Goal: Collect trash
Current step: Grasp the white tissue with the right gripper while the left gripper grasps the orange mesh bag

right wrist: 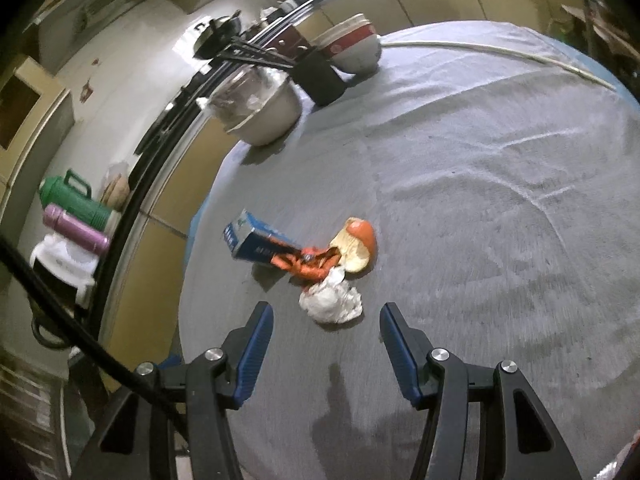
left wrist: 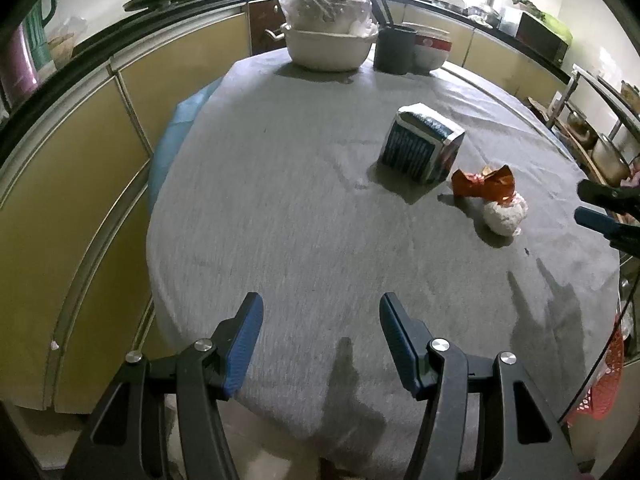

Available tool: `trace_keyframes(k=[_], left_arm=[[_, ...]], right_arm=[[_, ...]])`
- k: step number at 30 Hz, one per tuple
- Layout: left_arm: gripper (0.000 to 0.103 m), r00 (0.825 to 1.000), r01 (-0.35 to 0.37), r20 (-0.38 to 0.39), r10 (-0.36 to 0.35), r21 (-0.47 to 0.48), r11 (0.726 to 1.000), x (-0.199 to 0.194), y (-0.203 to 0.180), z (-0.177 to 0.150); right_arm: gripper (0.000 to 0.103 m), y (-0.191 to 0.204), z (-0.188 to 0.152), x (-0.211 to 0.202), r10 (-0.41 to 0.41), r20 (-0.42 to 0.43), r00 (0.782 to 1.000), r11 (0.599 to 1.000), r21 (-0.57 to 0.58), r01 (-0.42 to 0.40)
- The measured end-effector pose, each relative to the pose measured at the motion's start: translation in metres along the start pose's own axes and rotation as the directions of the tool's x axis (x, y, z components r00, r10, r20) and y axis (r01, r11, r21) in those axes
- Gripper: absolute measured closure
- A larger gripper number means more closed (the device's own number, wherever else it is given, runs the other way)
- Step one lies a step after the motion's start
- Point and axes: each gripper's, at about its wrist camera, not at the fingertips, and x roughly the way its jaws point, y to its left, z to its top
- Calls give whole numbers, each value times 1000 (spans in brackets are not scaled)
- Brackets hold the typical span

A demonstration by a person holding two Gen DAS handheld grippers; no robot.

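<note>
On the grey tablecloth (left wrist: 300,200) lies a small heap of trash. A blue carton (left wrist: 422,146) (right wrist: 256,240) stands beside a crumpled orange wrapper (left wrist: 482,182) (right wrist: 310,264), a white paper wad (left wrist: 504,216) (right wrist: 332,300) and an orange peel (right wrist: 358,246). My left gripper (left wrist: 320,316) is open and empty over the near table edge, far from the heap. My right gripper (right wrist: 326,318) is open, with the paper wad just ahead of its fingertips; it also shows at the right edge of the left wrist view (left wrist: 580,202).
A white basin with a bagged bundle (left wrist: 328,40) (right wrist: 262,108), a black holder (left wrist: 394,50) (right wrist: 322,76) and stacked bowls (left wrist: 432,50) (right wrist: 354,46) stand at the table's far edge. Yellow cabinets (left wrist: 72,208) run along the left. A red basket (left wrist: 604,380) sits low at right.
</note>
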Motion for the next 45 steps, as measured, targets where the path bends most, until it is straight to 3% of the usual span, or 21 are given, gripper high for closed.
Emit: trace_keyframes(k=[10, 14, 24, 26, 28, 33, 42, 45], left_arm=[[42, 1000, 17, -6, -17, 10, 1000, 7, -7, 7], [42, 1000, 26, 6, -27, 17, 999, 5, -11, 11], [42, 999, 48, -7, -48, 13, 999, 7, -18, 12], [42, 999, 51, -8, -51, 14, 999, 7, -19, 12], [42, 998, 55, -9, -55, 12, 998, 6, -21, 13], [42, 995, 96, 0, -96, 1, 995, -2, -26, 20], [33, 965, 264, -19, -263, 20, 964, 6, -70, 52], [32, 955, 293, -65, -291, 28, 956, 23, -89, 60]], right_arm=[[44, -6, 20, 31, -33, -25, 999, 999, 33, 34], [44, 2, 23, 45, -9, -43, 999, 1000, 23, 10], [45, 13, 8, 86, -45, -109, 993, 998, -42, 41], [50, 19, 1, 91, -78, -106, 991, 993, -96, 68], [61, 25, -6, 93, -130, -77, 989, 979, -170, 115], [63, 23, -14, 78, -145, -30, 989, 970, -204, 136], [63, -14, -38, 21, -146, 17, 989, 978, -149, 147], [63, -30, -47, 2, -143, 30, 989, 983, -115, 145]])
